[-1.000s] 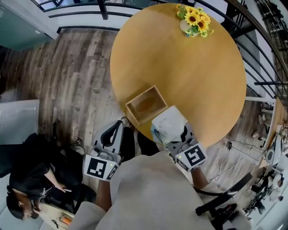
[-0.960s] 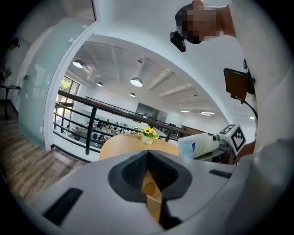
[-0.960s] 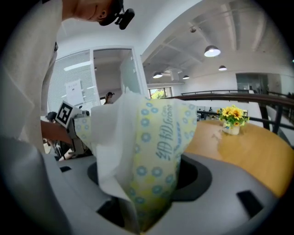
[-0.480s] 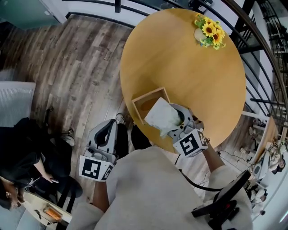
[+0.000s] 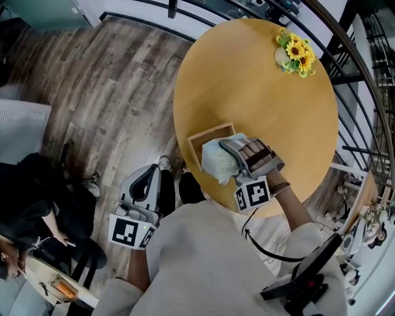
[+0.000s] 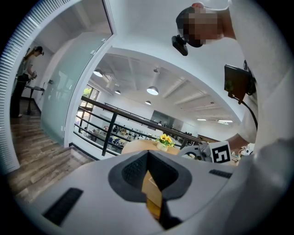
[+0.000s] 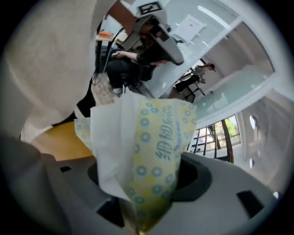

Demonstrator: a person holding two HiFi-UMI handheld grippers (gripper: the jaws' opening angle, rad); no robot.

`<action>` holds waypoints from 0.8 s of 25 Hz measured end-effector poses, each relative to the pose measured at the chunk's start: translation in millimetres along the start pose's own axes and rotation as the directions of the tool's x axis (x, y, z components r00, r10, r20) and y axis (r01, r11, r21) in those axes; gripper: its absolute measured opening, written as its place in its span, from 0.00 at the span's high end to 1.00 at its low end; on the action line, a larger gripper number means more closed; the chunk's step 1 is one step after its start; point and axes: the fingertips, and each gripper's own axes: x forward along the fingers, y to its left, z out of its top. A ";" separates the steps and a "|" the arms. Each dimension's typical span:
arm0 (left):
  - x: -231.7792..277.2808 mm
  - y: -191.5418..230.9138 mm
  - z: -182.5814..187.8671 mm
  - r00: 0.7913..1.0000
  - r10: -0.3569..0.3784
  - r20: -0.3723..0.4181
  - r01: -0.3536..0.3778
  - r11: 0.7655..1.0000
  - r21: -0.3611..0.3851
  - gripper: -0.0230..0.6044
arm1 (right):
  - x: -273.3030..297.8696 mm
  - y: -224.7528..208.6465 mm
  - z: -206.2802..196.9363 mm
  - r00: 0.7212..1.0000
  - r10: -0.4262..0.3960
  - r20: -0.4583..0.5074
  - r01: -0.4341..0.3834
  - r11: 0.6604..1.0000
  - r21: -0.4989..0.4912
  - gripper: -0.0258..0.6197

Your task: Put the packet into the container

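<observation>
An open wooden box, the container (image 5: 199,138), stands on the round wooden table (image 5: 259,92) near its front-left edge. My right gripper (image 5: 232,152) is shut on the packet (image 5: 218,160), a soft white wrapper with pale blue dots and a yellow panel. The packet hangs over the box's near right corner and hides part of it. In the right gripper view the packet (image 7: 147,147) fills the space between the jaws. My left gripper (image 5: 147,180) hangs off the table over the floor, shut and holding nothing. In its own view my left gripper (image 6: 154,183) looks towards the table.
A vase of sunflowers (image 5: 297,53) stands at the table's far edge. A person in black (image 5: 31,203) sits at a desk at lower left. A black railing (image 5: 185,12) runs behind the table. Wood-plank floor (image 5: 105,92) lies to the left.
My right gripper has carried the packet from the table's front edge up and left over the box, turning as it went. The left gripper has stayed low beside my body.
</observation>
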 end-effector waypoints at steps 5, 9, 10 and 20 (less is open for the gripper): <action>-4.0 0.7 -0.7 1.000 -0.001 0.008 0.001 1.000 -0.015 0.96 | 4.7 3.3 6.9 0.999 0.032 0.003 -0.032 0.999 -0.010 0.50; -4.5 0.8 0.4 1.000 0.004 0.015 -0.004 1.000 -0.015 0.96 | 17.2 7.8 3.2 0.995 0.100 -0.002 -0.100 0.995 -0.021 0.50; -4.7 1.0 0.8 1.000 0.007 0.017 -0.007 1.000 -0.017 0.96 | 21.4 10.6 -0.1 0.992 0.122 -0.009 -0.122 0.992 -0.029 0.50; -19.7 19.7 2.5 0.996 0.076 0.050 -0.071 0.993 -0.094 0.96 | 38.9 18.9 -18.3 0.935 0.353 -0.040 -0.352 0.936 0.012 0.50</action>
